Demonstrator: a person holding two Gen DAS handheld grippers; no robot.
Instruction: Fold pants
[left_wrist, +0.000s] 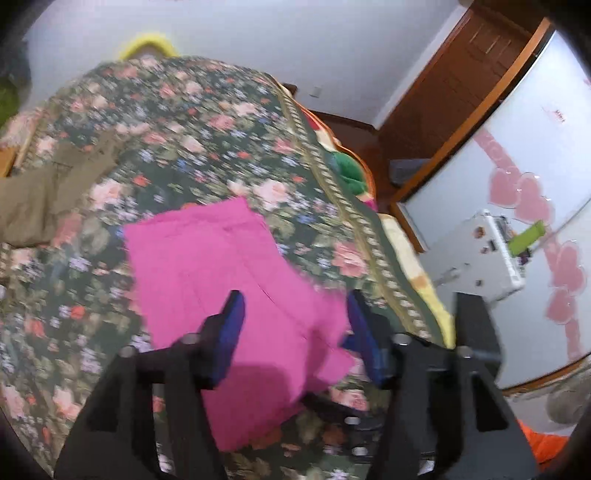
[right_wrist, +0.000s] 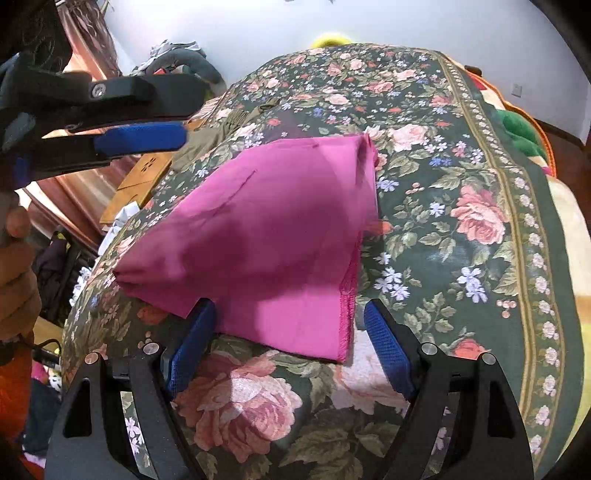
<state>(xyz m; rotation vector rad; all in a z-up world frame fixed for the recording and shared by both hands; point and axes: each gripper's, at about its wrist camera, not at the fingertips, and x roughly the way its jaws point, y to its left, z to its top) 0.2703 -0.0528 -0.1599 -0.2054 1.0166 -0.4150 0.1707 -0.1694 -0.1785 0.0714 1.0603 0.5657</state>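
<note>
Your left gripper (left_wrist: 293, 314) hangs over the pink pants (left_wrist: 221, 280) with its blue pads (left_wrist: 232, 325) spread wide, nothing between them. The pants lie folded and flat on the floral bedspread (left_wrist: 177, 129), and the picture is blurred. A tan garment (left_wrist: 48, 188) lies on the spread at your far left, well apart from the pants. To the right you see a brown door (left_wrist: 454, 70) and a white panel with pink hearts (left_wrist: 524, 192).

Pants (right_wrist: 266, 236) on bedspread (right_wrist: 461, 206)
</note>
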